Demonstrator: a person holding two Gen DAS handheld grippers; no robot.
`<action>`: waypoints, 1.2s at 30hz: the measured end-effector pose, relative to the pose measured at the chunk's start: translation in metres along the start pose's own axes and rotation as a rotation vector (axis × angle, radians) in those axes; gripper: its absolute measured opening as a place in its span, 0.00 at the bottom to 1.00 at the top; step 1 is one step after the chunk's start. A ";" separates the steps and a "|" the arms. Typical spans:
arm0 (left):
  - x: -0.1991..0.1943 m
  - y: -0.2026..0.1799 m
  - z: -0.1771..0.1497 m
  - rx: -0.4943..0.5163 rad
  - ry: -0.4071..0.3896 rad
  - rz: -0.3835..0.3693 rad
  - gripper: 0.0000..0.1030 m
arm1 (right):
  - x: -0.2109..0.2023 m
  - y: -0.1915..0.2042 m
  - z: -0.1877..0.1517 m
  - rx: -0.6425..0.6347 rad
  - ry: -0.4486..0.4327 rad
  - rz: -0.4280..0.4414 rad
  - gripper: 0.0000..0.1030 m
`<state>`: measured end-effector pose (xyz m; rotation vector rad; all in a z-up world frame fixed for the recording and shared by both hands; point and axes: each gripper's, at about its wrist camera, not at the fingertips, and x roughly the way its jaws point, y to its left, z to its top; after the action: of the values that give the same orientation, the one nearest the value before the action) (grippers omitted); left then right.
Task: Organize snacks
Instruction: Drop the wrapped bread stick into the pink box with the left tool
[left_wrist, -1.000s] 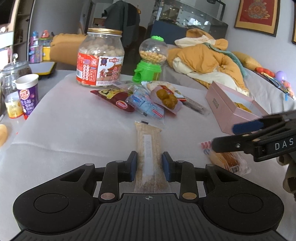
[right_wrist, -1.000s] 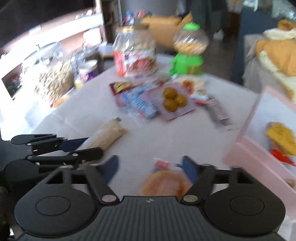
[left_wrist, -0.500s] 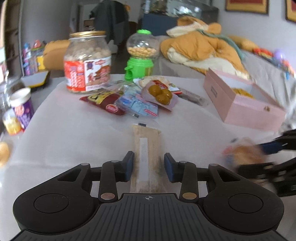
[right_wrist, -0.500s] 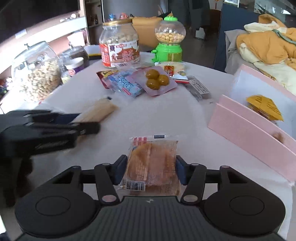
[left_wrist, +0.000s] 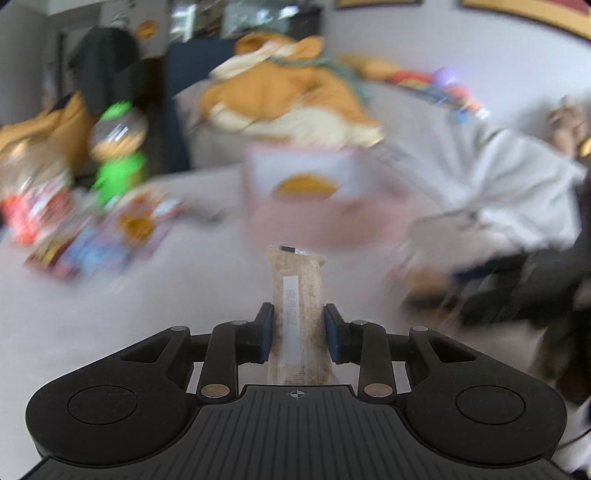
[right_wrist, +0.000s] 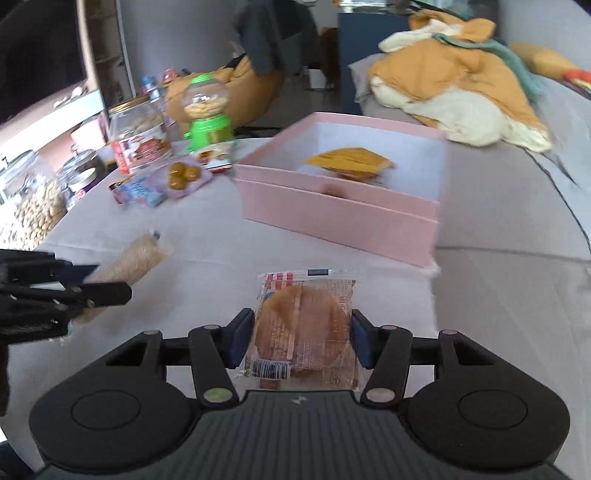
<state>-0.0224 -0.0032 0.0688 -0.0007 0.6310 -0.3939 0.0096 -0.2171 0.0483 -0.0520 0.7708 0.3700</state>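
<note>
left gripper (left_wrist: 297, 332): fingers closing on grain bar (left_wrist: 297, 295) | right gripper (right_wrist: 297, 339): fingers clamped on wrapped cake (right_wrist: 303, 332)

Soft daylight; left view smeared by motion blur, right sharper, edges bowed.

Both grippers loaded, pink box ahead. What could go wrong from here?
1. The left gripper pinches the long cereal bar at one end and its jaws are closing; the free end may droop or snag the pink box wall.
2. The right gripper holds the cake packet by its edges; it may buckle and slip.
3. The grippers are close together and may collide.
</note>
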 end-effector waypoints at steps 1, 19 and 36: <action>0.002 -0.006 0.013 0.011 -0.015 -0.020 0.32 | -0.003 -0.005 -0.003 0.010 -0.004 -0.001 0.54; 0.174 0.011 0.157 -0.222 -0.014 -0.053 0.33 | -0.004 -0.012 -0.010 0.087 -0.065 0.037 0.53; 0.069 0.064 0.075 -0.144 0.002 -0.025 0.33 | -0.024 -0.028 0.082 0.092 -0.165 0.054 0.43</action>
<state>0.0943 0.0221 0.0826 -0.1455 0.6608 -0.3716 0.0586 -0.2355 0.1211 0.0850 0.6258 0.3845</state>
